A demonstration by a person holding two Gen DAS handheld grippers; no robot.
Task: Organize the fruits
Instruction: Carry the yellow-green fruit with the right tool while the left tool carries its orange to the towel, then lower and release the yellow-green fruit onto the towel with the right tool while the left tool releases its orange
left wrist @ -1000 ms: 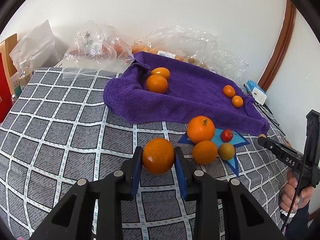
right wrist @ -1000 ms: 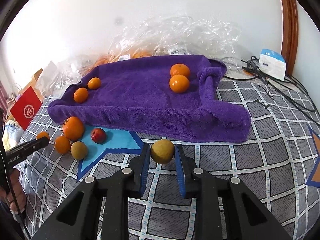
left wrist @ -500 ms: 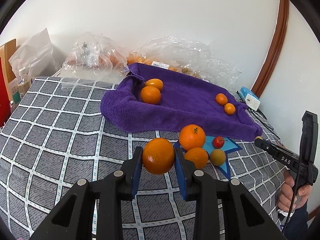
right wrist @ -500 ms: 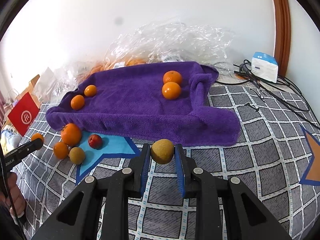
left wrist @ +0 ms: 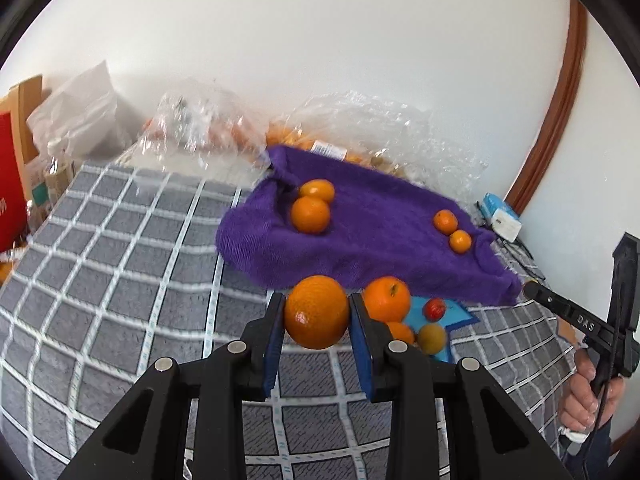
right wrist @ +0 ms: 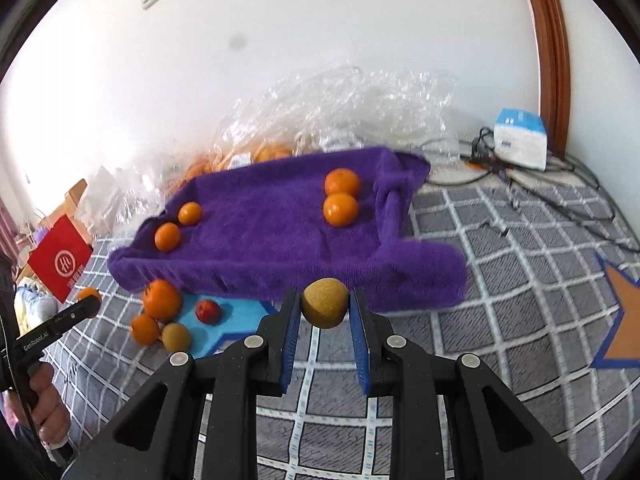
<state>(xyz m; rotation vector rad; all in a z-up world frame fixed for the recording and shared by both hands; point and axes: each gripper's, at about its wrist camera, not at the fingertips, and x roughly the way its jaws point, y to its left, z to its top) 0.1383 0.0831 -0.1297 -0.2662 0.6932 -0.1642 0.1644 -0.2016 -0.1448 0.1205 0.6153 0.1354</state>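
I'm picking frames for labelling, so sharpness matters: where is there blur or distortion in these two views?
Left wrist view: claw and its orange sharp, purple towel edges slightly smeared, grid lines bowed by the fisheye. Right wrist view: towel edges blurrier, brown fruit in claw crisp.

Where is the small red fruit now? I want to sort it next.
The small red fruit lies on the blue star mat, right of the loose stemmed orange, just before the purple towel.
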